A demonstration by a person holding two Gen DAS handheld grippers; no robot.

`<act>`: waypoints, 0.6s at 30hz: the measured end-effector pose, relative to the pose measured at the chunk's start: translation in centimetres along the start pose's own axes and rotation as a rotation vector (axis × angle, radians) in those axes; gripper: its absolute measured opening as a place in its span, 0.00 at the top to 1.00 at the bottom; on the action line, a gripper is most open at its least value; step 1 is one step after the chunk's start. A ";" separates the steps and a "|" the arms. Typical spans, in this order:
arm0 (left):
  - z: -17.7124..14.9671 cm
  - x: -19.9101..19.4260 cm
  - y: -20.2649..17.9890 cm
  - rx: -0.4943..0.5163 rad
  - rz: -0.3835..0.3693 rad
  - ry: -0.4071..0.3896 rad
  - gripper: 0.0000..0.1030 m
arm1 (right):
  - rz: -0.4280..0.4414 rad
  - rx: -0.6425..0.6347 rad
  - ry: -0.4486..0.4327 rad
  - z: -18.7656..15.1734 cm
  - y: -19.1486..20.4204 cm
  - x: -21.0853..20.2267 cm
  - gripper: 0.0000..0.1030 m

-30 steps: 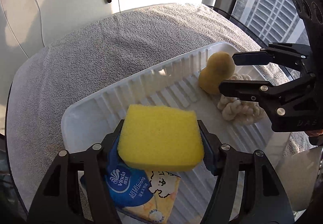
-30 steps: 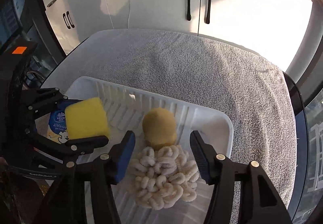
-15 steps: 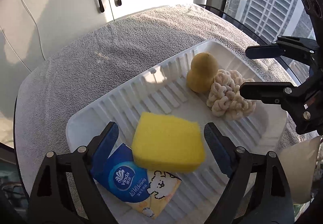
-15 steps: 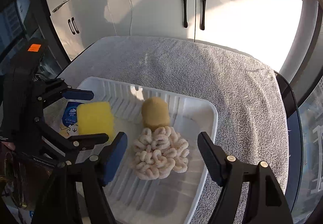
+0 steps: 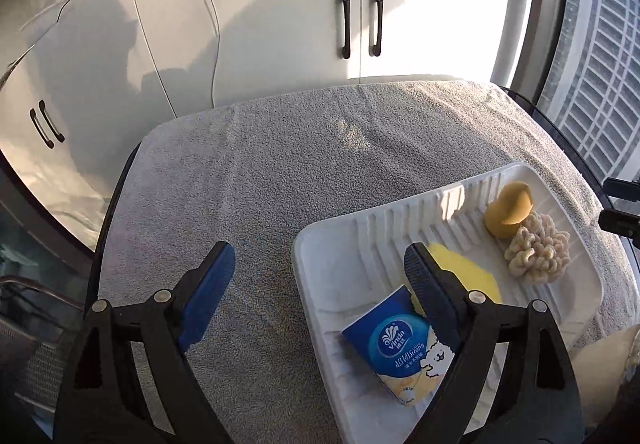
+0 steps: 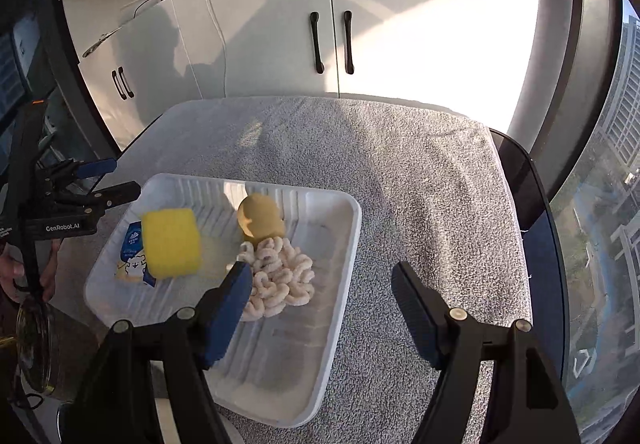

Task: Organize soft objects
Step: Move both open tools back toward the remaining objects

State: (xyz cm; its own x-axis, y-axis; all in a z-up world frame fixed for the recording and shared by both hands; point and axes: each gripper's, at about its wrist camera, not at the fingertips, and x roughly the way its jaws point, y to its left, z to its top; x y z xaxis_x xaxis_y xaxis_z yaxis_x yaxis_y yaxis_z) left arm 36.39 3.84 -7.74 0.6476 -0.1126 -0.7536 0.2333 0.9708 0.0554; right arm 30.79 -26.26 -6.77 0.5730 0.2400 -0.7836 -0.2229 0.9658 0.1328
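Both grippers, left (image 5: 316, 276) and right (image 6: 322, 292), hang wide open and empty; sponge (image 6: 171, 243), tissue pack (image 5: 402, 350) sit in the tray (image 6: 340, 244).

Grey towel (image 6: 400, 184) over table, white cabinets (image 6: 400, 24) behind, window (image 5: 600, 64) beside.

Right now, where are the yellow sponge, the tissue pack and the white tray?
yellow sponge (image 6: 171, 242), right wrist view, middle of its top face.
tissue pack (image 5: 394, 340), left wrist view, on the blue logo panel.
white tray (image 6: 352, 228), right wrist view, on its right-hand rim.
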 end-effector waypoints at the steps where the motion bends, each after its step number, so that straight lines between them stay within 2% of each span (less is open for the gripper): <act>1: -0.4 -0.1 0.8 -0.021 0.038 0.001 0.16 | -0.005 0.010 0.001 -0.3 -0.4 -0.3 0.28; 5: -2.8 -0.9 3.6 -0.075 0.119 0.003 0.16 | -0.035 0.053 0.004 -1.9 -1.9 -1.6 0.28; 11: -8.2 -3.4 7.0 -0.185 0.214 0.015 0.16 | -0.123 0.113 0.025 -5.9 -3.8 -3.5 0.28; 16: -13.3 -7.1 8.8 -0.282 0.201 0.016 0.16 | -0.162 0.172 0.027 -10.3 -4.5 -6.2 0.27; 18: -15.7 -8.6 8.6 -0.295 0.185 0.026 0.16 | -0.170 0.198 0.025 -12.4 -4.5 -7.6 0.24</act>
State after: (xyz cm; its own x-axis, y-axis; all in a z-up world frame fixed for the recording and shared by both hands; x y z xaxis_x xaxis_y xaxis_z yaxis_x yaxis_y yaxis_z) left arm 21.48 16.47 -11.07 0.6395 0.0728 -0.7653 -0.1086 0.9941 0.0038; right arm 17.66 -33.69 -8.92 0.5687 0.0727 -0.8193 0.0352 0.9930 0.1125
